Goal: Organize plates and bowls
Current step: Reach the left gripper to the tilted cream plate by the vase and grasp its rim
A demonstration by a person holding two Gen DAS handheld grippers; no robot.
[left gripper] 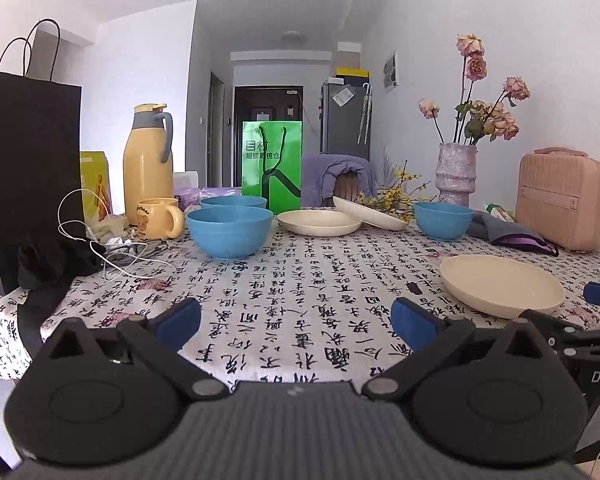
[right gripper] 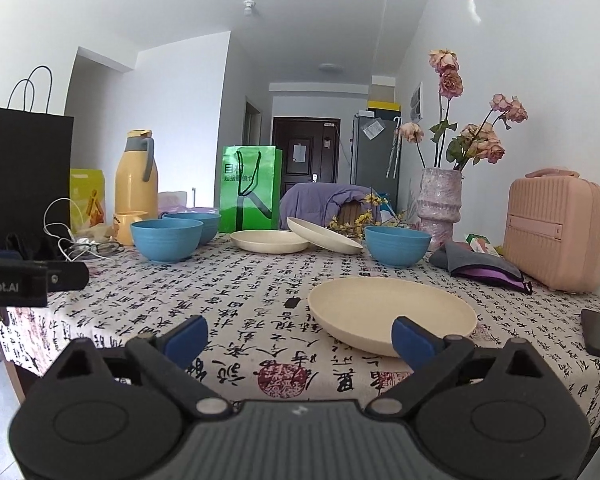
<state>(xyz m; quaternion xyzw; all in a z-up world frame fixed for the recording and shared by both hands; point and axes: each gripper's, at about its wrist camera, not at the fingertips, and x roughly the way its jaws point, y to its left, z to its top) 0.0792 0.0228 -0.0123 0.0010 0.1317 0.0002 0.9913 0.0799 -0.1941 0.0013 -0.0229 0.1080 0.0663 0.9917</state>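
The surface (right gripper: 260, 304) carries a white cloth printed with black calligraphy. Against the wall at its right edge stands a pink case (right gripper: 556, 232); at its left edge stands a black paper bag (left gripper: 28, 184), with a yellow flask (left gripper: 148, 168) near it and a green bag (right gripper: 250, 188) at the far side.

The left gripper (left gripper: 296, 316) hangs above the near edge of the surface, jaws spread wide and holding nothing. The right gripper (right gripper: 300, 338) is positioned likewise, jaws wide apart and empty; its right blue pad (right gripper: 414, 342) overlaps the near rim of the nearest plate in the right wrist view, and contact cannot be determined.

The nearest plate (right gripper: 392, 314), cream in colour, lies flat on the right front area of the surface. Two further cream plates lie at the far centre: one flat plate (left gripper: 319, 223), and one tilted plate (left gripper: 370, 213) beside it on the right, its lower edge resting at the flat plate's rim.

Two blue bowls stand upright at the far left: the front bowl (left gripper: 229, 231) and the rear bowl (left gripper: 233, 202) just behind it. A third blue bowl (left gripper: 443, 219) stands at the far right, near a vase (left gripper: 457, 174) of dried roses.
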